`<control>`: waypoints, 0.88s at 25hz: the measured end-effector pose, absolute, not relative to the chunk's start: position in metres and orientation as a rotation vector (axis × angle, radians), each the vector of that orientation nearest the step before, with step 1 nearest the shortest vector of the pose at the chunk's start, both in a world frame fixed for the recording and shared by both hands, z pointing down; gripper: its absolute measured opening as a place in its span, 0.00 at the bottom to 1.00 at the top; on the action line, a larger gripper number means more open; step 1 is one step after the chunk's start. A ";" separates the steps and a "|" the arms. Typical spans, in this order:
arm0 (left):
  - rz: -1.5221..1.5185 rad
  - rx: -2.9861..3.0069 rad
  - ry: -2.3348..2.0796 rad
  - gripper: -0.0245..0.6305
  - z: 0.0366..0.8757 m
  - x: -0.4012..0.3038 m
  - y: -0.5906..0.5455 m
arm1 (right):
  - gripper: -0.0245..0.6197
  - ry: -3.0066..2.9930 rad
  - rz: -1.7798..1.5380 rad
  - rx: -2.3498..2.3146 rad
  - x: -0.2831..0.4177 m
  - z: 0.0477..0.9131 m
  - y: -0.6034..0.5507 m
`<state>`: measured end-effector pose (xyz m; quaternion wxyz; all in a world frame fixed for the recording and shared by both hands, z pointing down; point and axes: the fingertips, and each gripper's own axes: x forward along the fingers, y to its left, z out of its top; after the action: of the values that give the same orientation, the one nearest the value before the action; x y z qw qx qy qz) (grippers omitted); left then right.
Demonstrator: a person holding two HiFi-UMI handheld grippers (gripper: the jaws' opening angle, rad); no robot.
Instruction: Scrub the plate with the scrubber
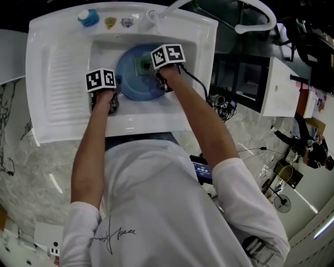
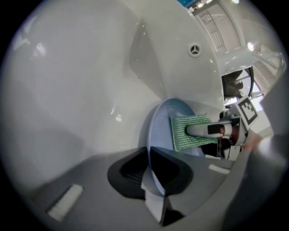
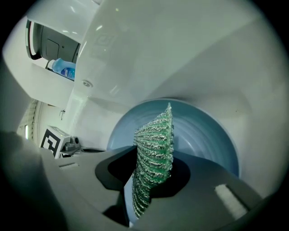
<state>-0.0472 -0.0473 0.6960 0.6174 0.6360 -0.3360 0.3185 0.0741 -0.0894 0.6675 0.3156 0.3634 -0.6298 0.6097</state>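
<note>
A blue plate (image 1: 134, 78) lies tilted in the white sink basin (image 1: 104, 49). My left gripper (image 1: 107, 99) is shut on the plate's left rim; in the left gripper view the plate (image 2: 162, 122) stands edge-on between the jaws of the left gripper (image 2: 151, 173). My right gripper (image 1: 159, 73) is shut on a green scrubber (image 1: 142, 64), which rests against the plate's face. In the right gripper view the scrubber (image 3: 153, 158) stands upright between the jaws of the right gripper (image 3: 146, 180), with the plate (image 3: 203, 135) behind it. The left gripper view shows the scrubber (image 2: 189, 133) flat on the plate.
The sink has a ribbed draining board (image 1: 65, 78) at its left. A blue bottle (image 1: 88, 17) and small items stand on the back ledge by the tap (image 1: 156, 15). A white hose (image 1: 255, 21) curves at the back right. A drain hole (image 2: 194, 49) shows in the basin wall.
</note>
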 end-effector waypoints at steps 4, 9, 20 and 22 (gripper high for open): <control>0.732 1.463 -0.767 0.15 0.696 -0.043 -0.045 | 0.16 -1.647 1.595 0.985 0.086 0.666 -0.086; 0.734 1.462 -0.765 0.15 0.697 -0.045 -0.045 | 0.16 -1.634 1.601 1.011 0.092 0.666 -0.086; 0.726 1.465 -0.762 0.15 0.696 -0.043 -0.046 | 0.16 -1.550 1.604 1.107 0.122 0.663 -0.084; 0.725 1.465 -0.761 0.15 0.697 -0.043 -0.046 | 0.16 -1.533 1.596 1.126 0.128 0.663 -0.084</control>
<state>-0.0429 -0.0458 0.6972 0.6203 0.6373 -0.3310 0.3153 0.1277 -0.0836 0.6628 0.3234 0.4293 -0.5841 0.6083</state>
